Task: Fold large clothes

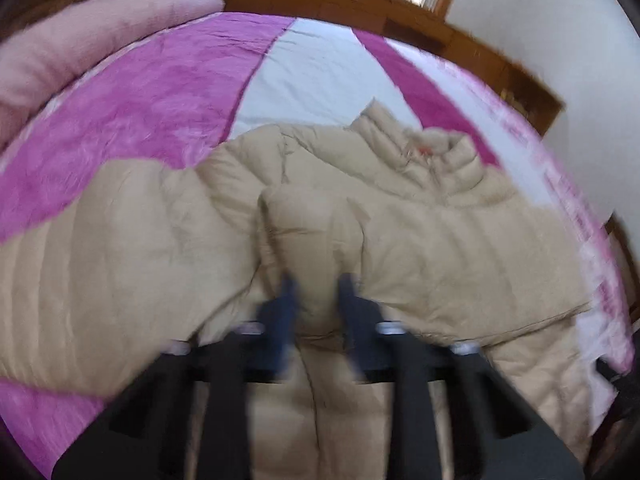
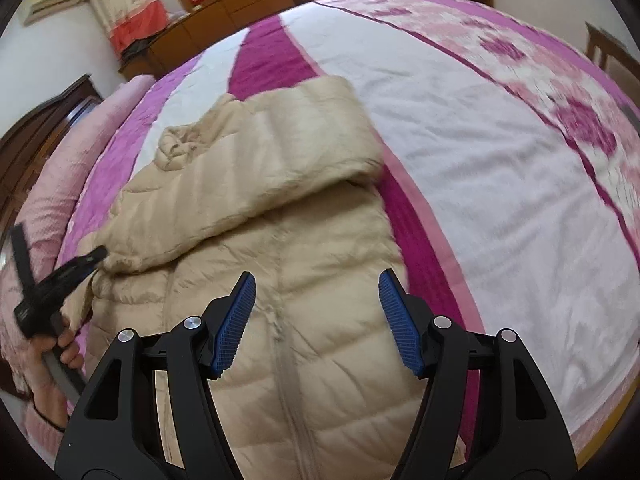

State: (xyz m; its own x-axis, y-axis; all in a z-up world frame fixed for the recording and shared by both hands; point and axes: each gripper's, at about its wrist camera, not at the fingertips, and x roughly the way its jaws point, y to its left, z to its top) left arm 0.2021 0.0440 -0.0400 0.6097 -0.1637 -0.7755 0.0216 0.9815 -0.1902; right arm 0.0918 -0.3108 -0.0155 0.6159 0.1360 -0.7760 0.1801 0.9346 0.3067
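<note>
While the beige puffer jacket (image 2: 280,280) lay on the bed (image 2: 480,160) with one sleeve (image 2: 256,160) folded across, the left gripper (image 1: 316,292) pinched fabric, the right gripper (image 2: 316,320) stood spread, and most folding remained.

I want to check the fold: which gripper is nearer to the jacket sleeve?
Left. The left gripper is pinching the sleeve fabric at its end. The right gripper hangs open above the jacket body, apart from the sleeve.

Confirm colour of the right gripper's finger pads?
Blue, ribbed pads; clearest in the right wrist view.
</note>
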